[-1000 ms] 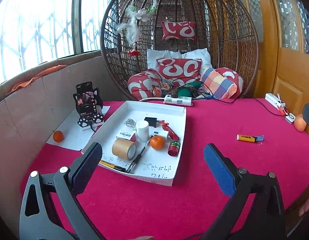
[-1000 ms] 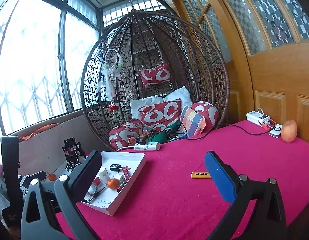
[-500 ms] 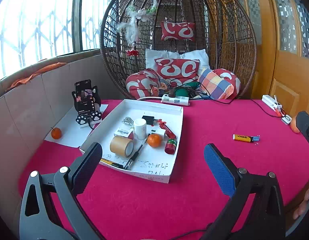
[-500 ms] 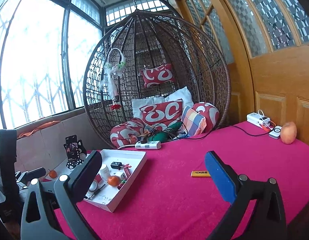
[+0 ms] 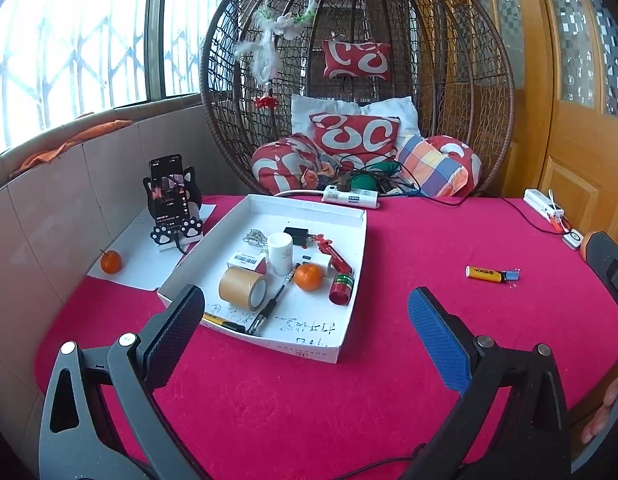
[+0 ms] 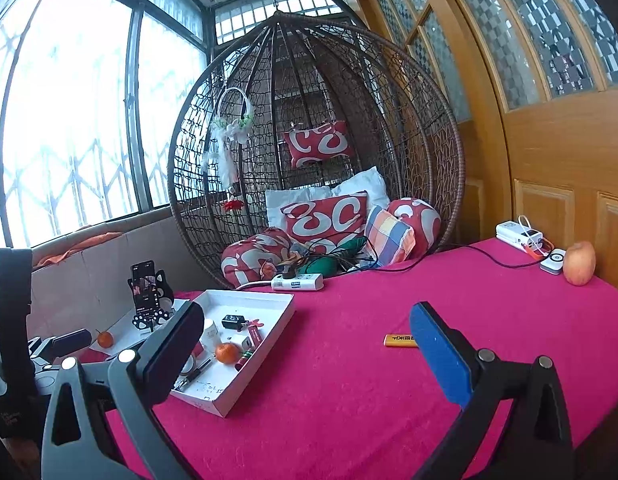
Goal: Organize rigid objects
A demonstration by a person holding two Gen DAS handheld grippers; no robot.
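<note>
A white tray point(image 5: 351, 240) point(image 6: 283, 314) lies on the pink cloth and holds a tape roll point(image 5: 242, 288), a white cup point(image 5: 280, 253), an orange point(image 5: 308, 276) point(image 6: 226, 352), a red tube point(image 5: 341, 289), pens and small boxes. Alone on the cloth to the tray's right lies a yellow lighter point(image 5: 490, 274) point(image 6: 399, 340). My left gripper point(image 5: 305, 332) hovers open just in front of the tray. My right gripper point(image 6: 309, 344) is open too, above the cloth between tray and lighter. Both hold nothing.
A phone on a paw stand point(image 5: 171, 200) and a small orange point(image 5: 110, 261) sit left of the tray. A power strip point(image 5: 351, 197) and a wicker hanging chair point(image 5: 349, 80) lie behind. An apple point(image 6: 579, 263) and white chargers point(image 6: 519, 234) sit at the far right by a wooden door.
Both grippers have drawn back and risen slightly, so the tray and lighter sit a little farther off. Both stay open and empty.
</note>
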